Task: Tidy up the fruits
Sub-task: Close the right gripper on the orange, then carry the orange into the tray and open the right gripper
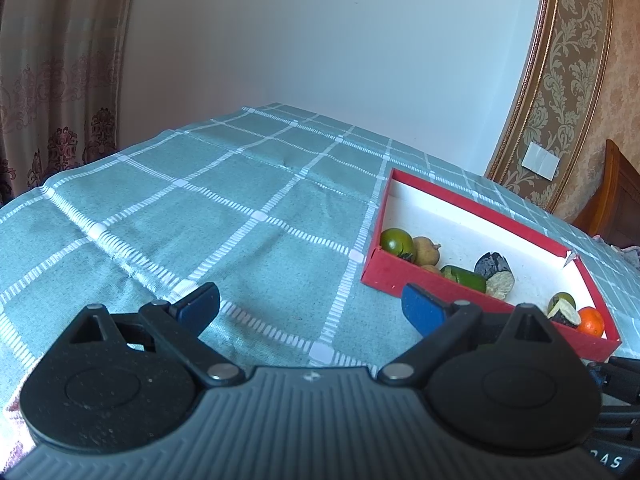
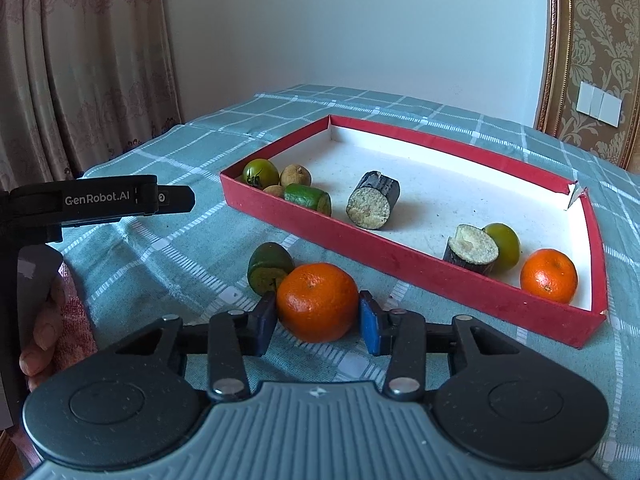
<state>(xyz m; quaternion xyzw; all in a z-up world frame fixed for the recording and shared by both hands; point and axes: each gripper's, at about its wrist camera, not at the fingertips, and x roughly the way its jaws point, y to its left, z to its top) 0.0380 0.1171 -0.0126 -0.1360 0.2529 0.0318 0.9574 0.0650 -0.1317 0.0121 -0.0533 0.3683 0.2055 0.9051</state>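
Checked tablecloth [image 2: 160,248]: right tongs [image 2: 318,312] clamp an orange [image 2: 316,300]; left tongs [image 1: 310,306] gape wide

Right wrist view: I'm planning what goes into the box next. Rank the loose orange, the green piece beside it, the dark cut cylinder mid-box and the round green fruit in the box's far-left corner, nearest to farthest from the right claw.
1. Loose orange: between the right claw's pads.
2. Green piece: on the cloth, just behind-left.
3. Dark cut cylinder: mid-box.
4. Round green fruit: far-left corner.

Red box's [image 1: 496,300] near wall hides some fruit.
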